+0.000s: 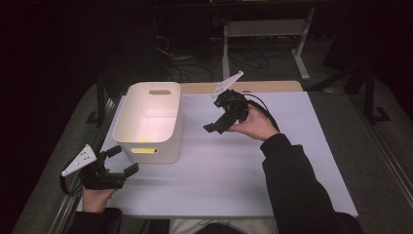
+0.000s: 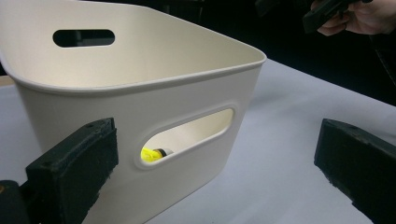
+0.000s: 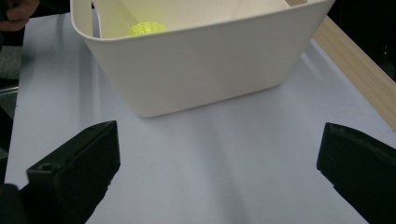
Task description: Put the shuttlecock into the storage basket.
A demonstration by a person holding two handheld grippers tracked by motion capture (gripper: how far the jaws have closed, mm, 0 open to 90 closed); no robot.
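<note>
— Where is the white bin point(image 1: 151, 122) seen?

— In the high view it is found left of centre, standing upright on the pale desk point(image 1: 234, 170). A handle slot is cut into its far wall and another into its near wall.

— And the yellow object point(image 2: 150, 154)?

— It is seen lying inside the bin, on the floor by the near wall. In the left gripper view it is glimpsed through the near handle slot, with a small dark end beside the yellow. In the right gripper view it is seen at the upper left of the frame, over the bin's rim.

— How is the left claw point(image 1: 119, 161) held?

— At the lower left of the high view, just beside the bin's near corner, with its jaws spread wide and nothing between them. The bin is not touched.

— And the right claw point(image 1: 214, 126)?

— It is held above the desk, right of the bin and apart from it, near the frame's centre. Its jaws are likewise spread wide and nothing is gripped. It is pointed toward the bin's side wall.
</note>
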